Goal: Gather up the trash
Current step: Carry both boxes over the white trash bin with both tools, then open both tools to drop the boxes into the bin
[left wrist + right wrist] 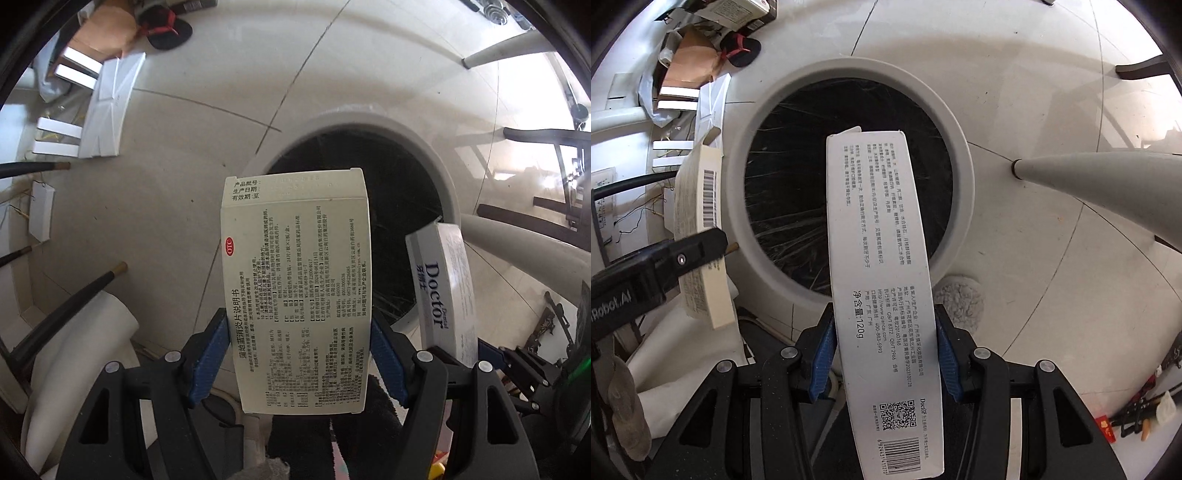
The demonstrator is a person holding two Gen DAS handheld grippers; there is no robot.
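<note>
A black slipper (740,50) lies on the tiled floor (1015,85) far left, beside brown cardboard (692,59).

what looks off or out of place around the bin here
Nothing is spilled. The odd bits are on the floor behind the trash bin: a black slipper, torn cardboard and flattened white packaging lying loose.

Left gripper (299,354) points downward, its blue-padded jaws clamped on both sides of a load. Right gripper (884,360) sits just to its right, jaws likewise clamped.
</note>
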